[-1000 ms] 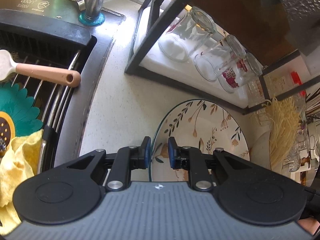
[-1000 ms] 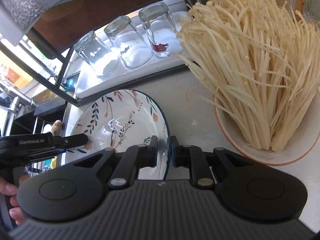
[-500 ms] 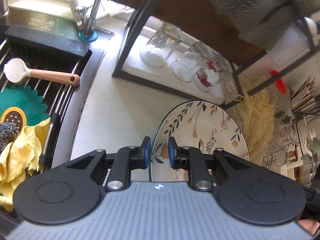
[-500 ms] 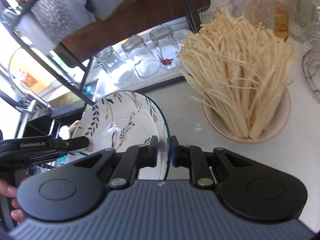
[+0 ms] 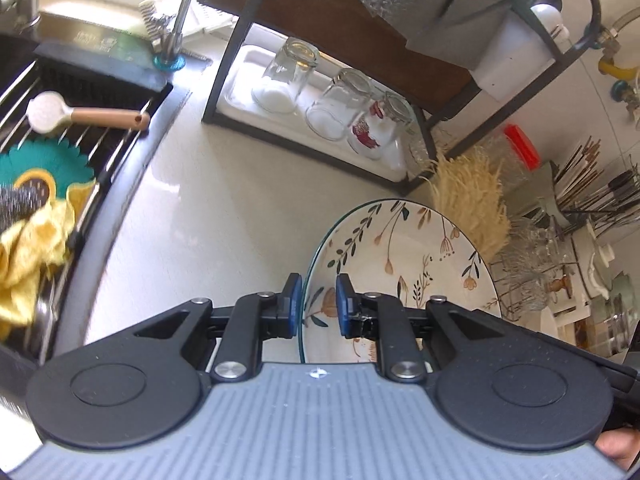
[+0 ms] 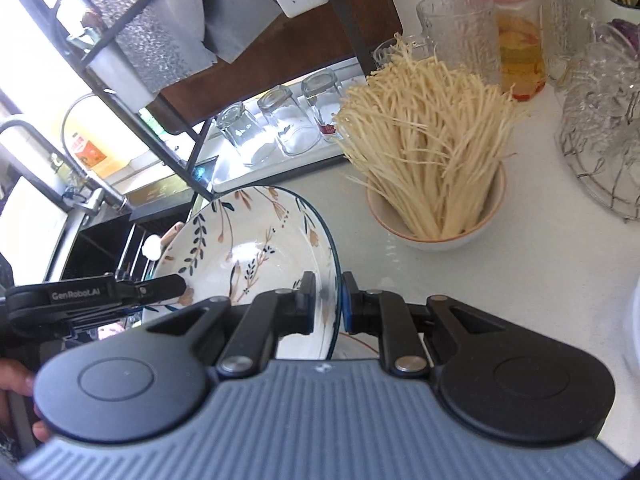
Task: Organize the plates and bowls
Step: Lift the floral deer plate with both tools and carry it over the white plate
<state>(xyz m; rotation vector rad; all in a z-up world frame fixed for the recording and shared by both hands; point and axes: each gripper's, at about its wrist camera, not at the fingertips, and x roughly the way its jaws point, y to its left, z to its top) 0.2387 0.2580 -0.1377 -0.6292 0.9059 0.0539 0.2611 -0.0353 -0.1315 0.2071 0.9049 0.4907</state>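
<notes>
Ceramic, cream with painted leaves and a blue rim, the bowl (image 5: 404, 264) hangs above the counter (image 5: 224, 216), held at both sides. The left gripper (image 5: 318, 304) pinches its left rim; the right gripper (image 6: 328, 300) pinches the opposite rim. Beside it stands a cup of enoki (image 6: 424, 148), near three upturned glasses (image 6: 280, 124)

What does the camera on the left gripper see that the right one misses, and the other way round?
Only the left wrist view shows the sink rack with a yellow cloth, a teal mat and a white brush.

Only the right wrist view shows the red-lidded jar, the white bowl under the noodle-like strands, and the left gripper from the side.

Both show the floral bowl, gripped at opposite rims by the left gripper and right gripper, and three upturned glasses.
</notes>
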